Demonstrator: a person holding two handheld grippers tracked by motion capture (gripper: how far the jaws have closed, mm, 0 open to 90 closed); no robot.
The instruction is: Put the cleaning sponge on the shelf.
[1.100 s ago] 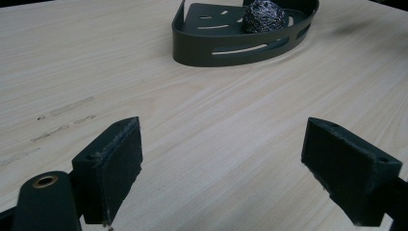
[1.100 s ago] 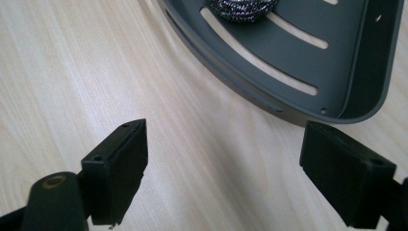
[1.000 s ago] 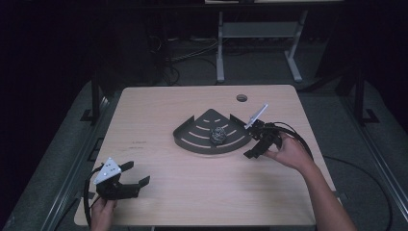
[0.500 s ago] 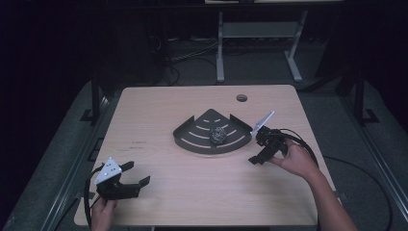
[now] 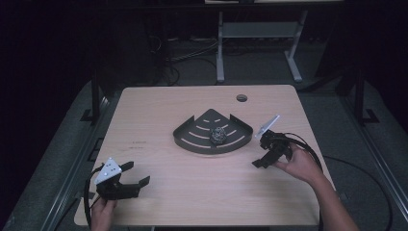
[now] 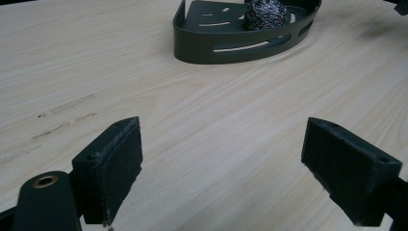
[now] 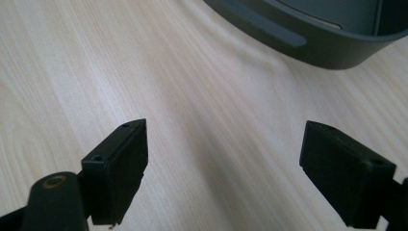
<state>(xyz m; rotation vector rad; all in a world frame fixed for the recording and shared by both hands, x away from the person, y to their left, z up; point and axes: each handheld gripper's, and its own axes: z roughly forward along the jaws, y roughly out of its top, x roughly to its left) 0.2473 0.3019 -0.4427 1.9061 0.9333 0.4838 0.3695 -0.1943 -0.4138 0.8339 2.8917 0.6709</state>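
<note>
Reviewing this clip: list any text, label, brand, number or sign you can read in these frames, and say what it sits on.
No text can be read in these frames.
Table: faint dark marks near its left side, also in the left gripper view, too small and smeared to read; cannot tell whether they are lettering.
Dark corner tray, scouring ball, left gripper, right gripper: no lettering visible.
</note>
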